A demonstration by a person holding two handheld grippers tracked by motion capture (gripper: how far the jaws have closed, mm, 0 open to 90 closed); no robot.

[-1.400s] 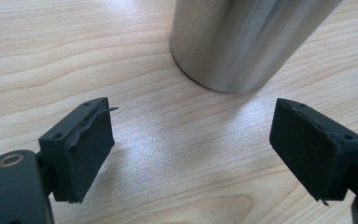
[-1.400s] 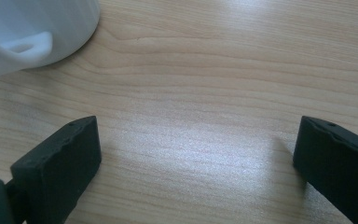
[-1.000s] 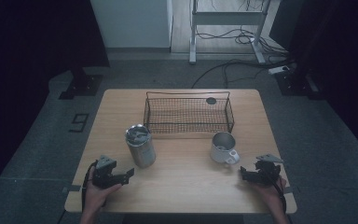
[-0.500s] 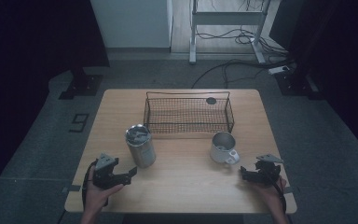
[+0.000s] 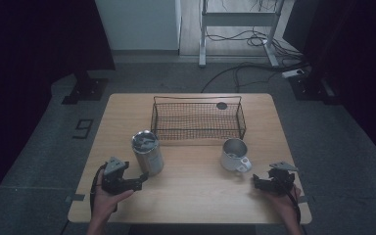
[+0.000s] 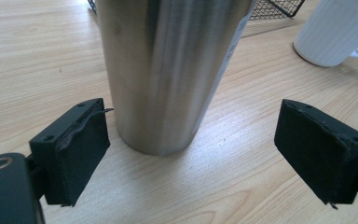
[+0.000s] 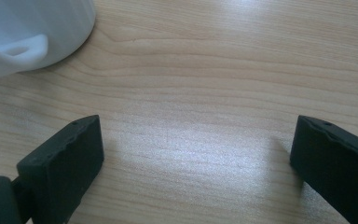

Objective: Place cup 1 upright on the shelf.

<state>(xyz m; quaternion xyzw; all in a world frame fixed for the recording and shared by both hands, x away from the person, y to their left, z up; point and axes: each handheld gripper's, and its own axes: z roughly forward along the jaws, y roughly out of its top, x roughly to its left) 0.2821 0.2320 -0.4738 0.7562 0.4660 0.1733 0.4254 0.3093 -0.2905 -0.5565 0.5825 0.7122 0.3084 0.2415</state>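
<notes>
Brushed-steel cylindrical tumbler (image 5: 147,152) stands upright on the light wooden bench (image 5: 191,205), toward the left half and a little nearer the person's edge than the middle. Just behind it and to the right, a black wire-mesh rectangular basket (image 5: 197,119) sits by the far edge, with a small dark round disc (image 5: 222,105) in its far right corner. A white ribbed ceramic mug (image 5: 235,154) with its handle turned toward the near right corner rests in front of the basket's right end.

The left claw (image 5: 142,177) is held near the bench's near left corner and points at the base of the tumbler. In the left gripper view its jaws have just been opening and now stand apart on either side of the tumbler's (image 6: 168,70) lower body, the pads clear of the metal, with the mug (image 6: 338,30) farther off.

The right claw (image 5: 257,181) hovers by the near right corner, jaws spread wide over bare wood and gripping nothing; the mug (image 7: 30,35) lies just ahead of it, apart from both pads
</notes>
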